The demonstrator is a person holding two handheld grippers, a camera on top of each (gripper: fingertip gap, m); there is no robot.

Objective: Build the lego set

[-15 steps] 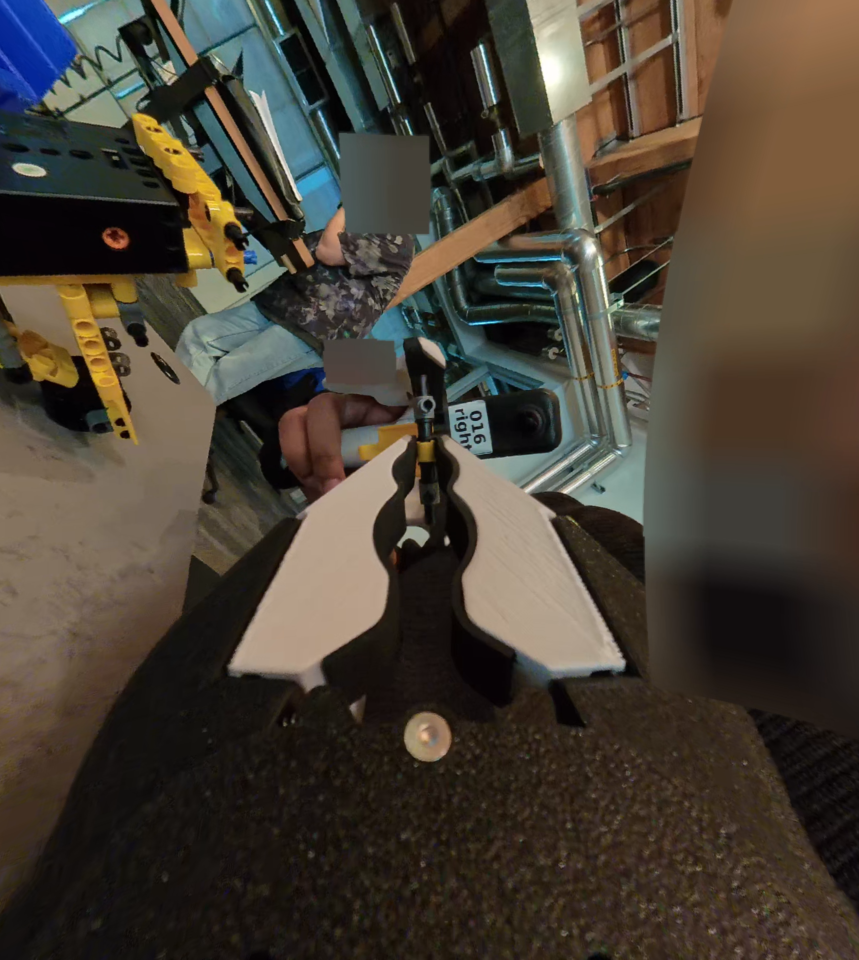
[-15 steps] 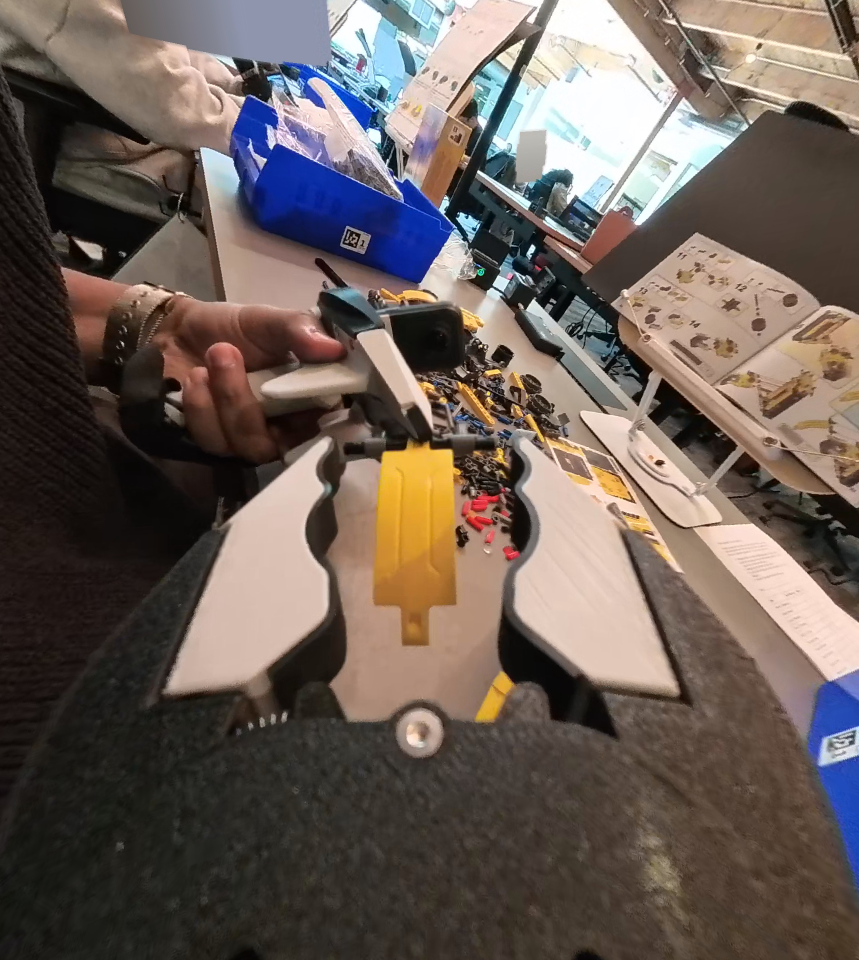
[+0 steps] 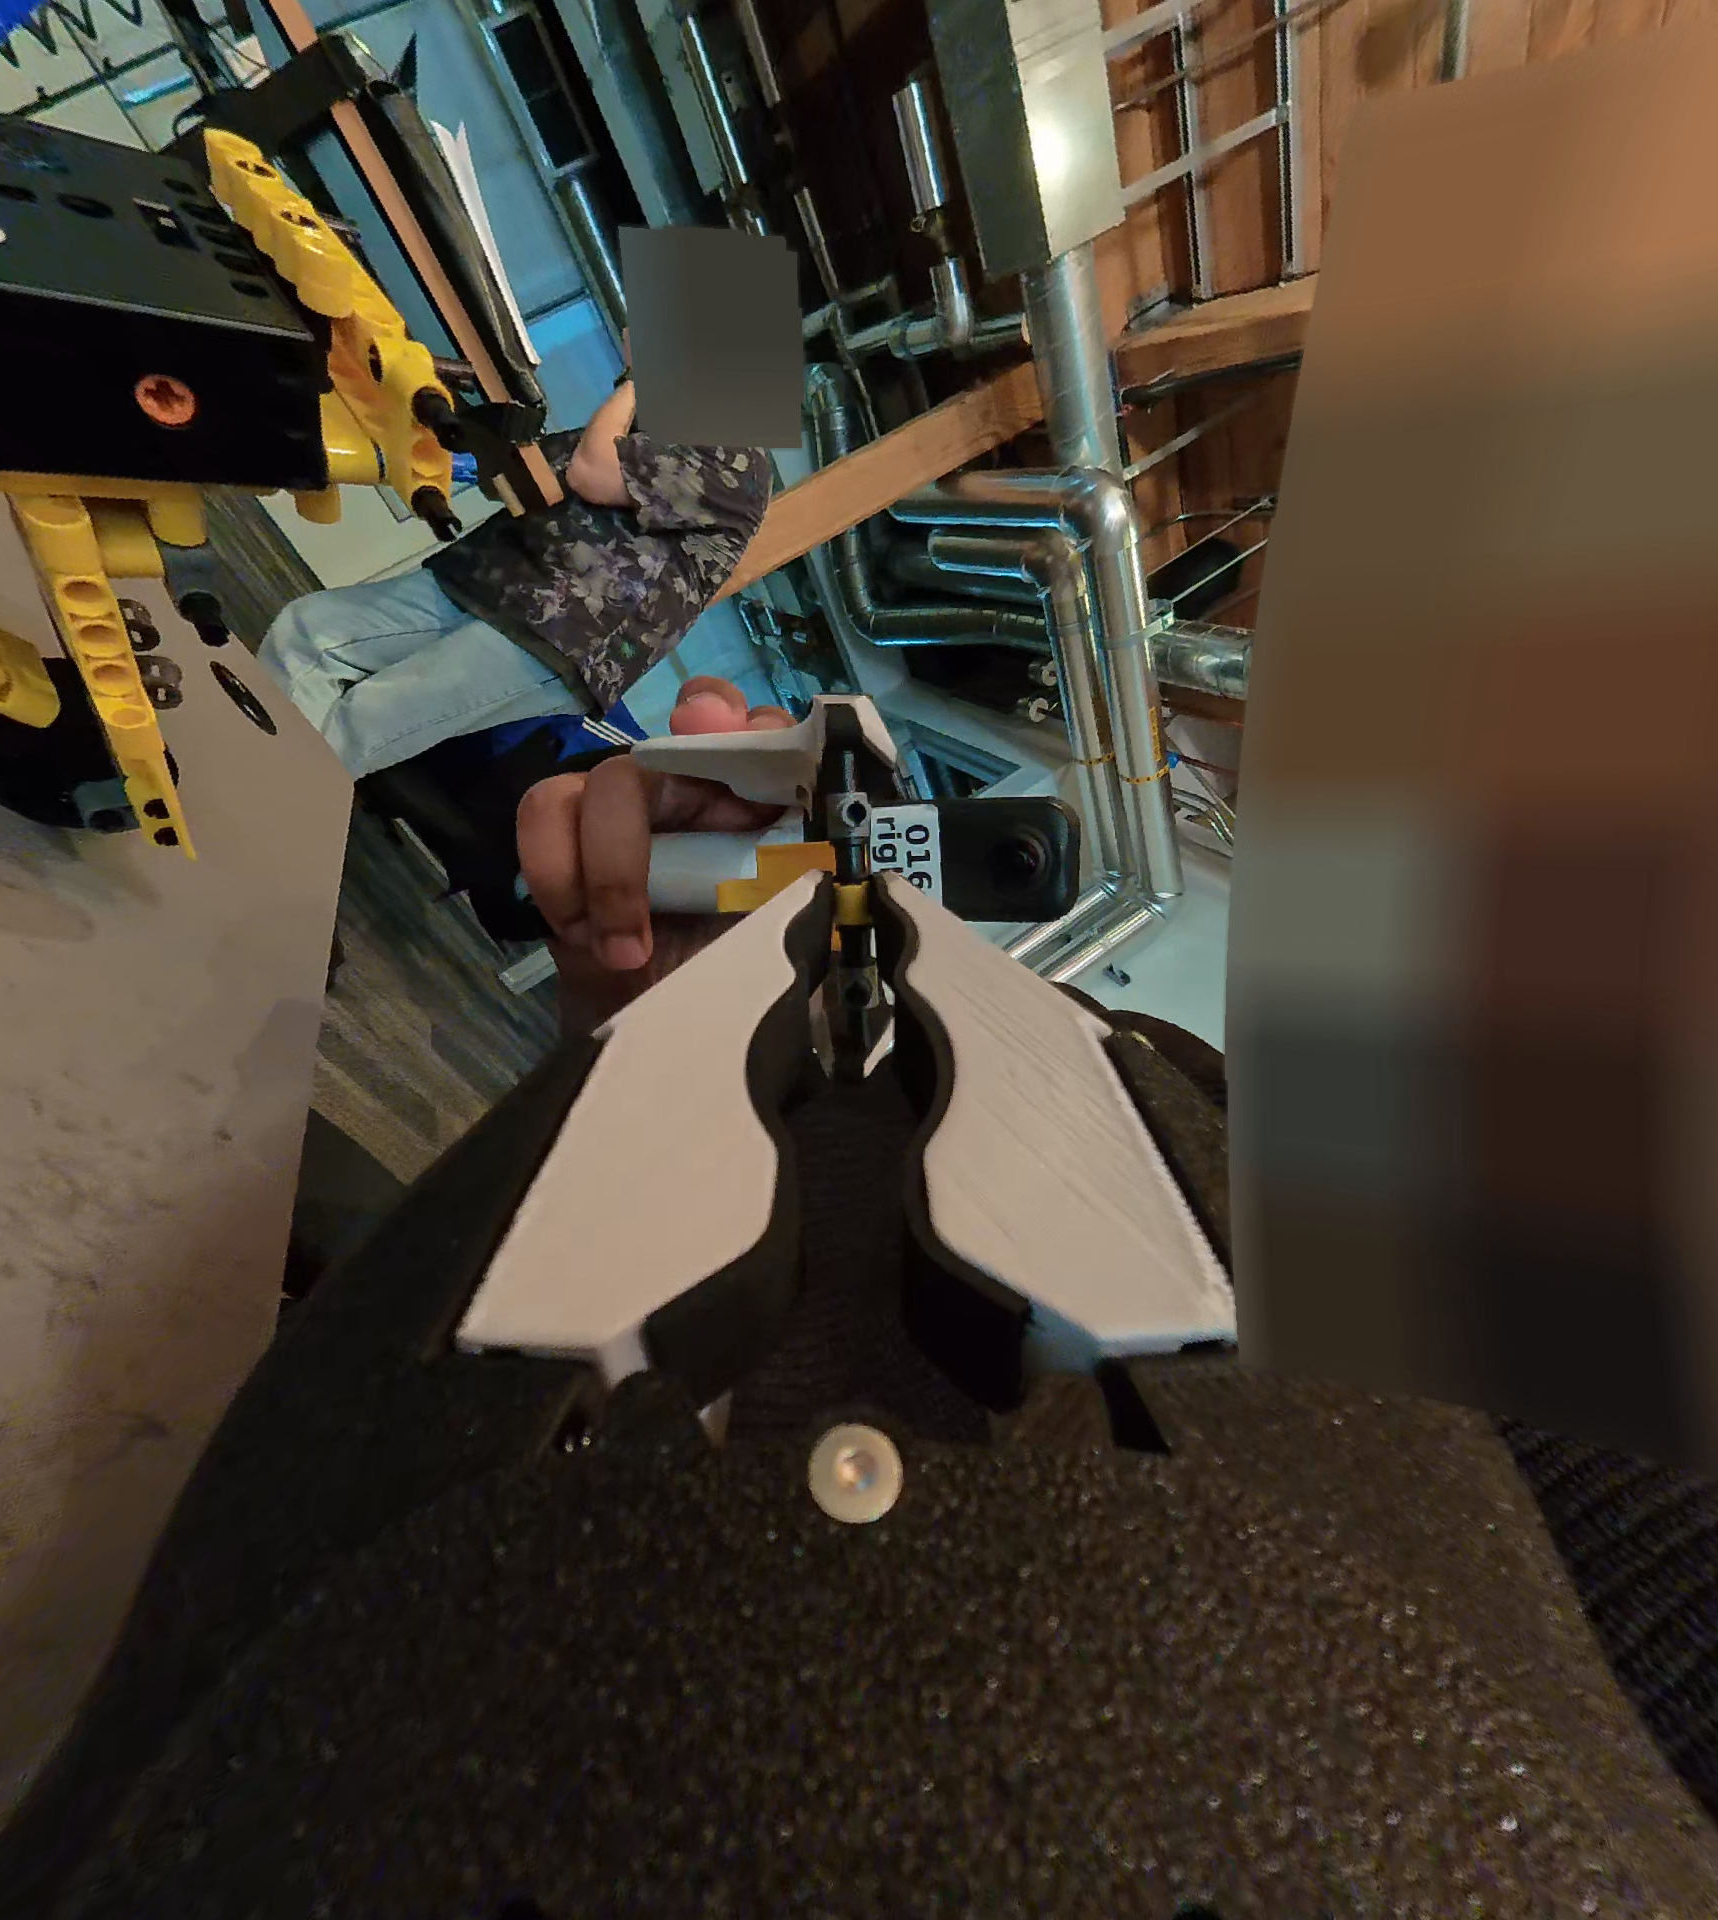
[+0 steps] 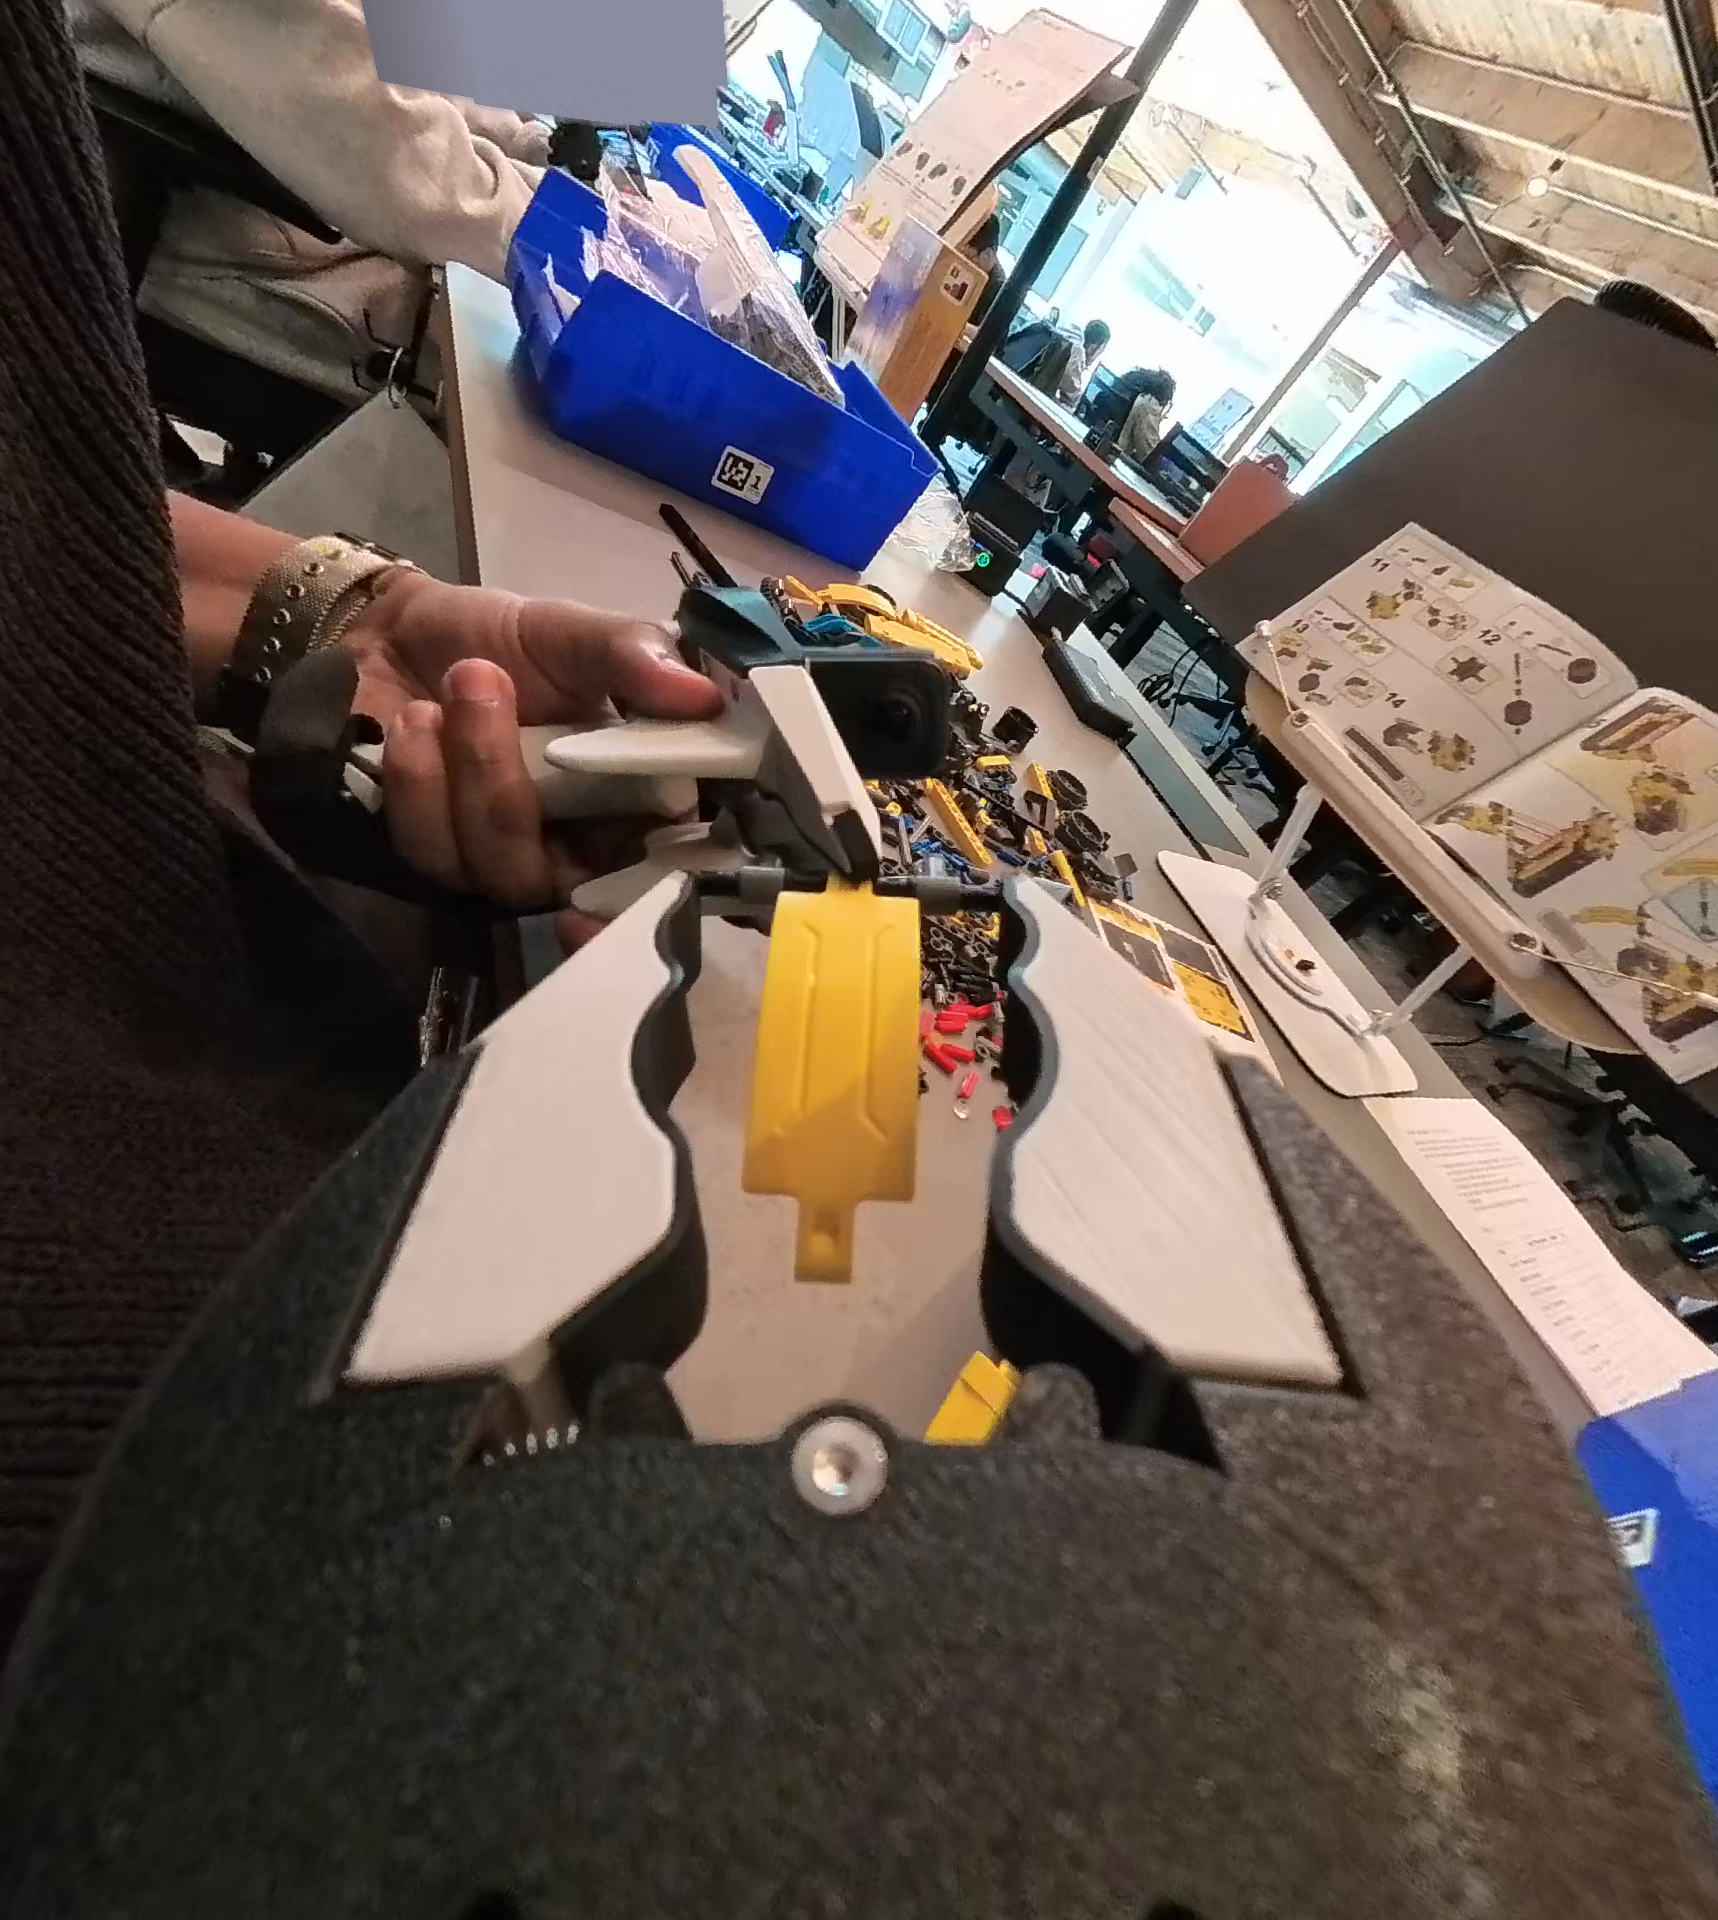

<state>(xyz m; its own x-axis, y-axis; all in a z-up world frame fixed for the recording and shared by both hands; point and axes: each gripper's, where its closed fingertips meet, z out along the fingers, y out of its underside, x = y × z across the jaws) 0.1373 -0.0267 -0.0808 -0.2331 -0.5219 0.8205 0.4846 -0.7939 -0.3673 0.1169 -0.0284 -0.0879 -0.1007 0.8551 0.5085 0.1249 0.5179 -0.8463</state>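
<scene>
My left gripper is shut on a thin black axle, pinching it at a small yellow bush. In the right wrist view the axle spans my right gripper from fingertip to fingertip and touches both pads. A flat yellow panel hangs from the axle and reaches back between the spread fingers. The left gripper comes in from above onto the axle at the panel's top edge. A hand holds its handle. The right gripper shows end-on beyond the left fingertips.
A pile of small loose parts lies on the table past the grippers. A blue bin stands behind it, and another blue bin at the near right. An open instruction booklet sits on a stand. A yellow-black model stands to the left. Both grippers' tips are close together, under 4 cm apart.
Both grippers stay on the same axle. The left view has shifted slightly, and more of the hand and handle of the right gripper shows.
</scene>
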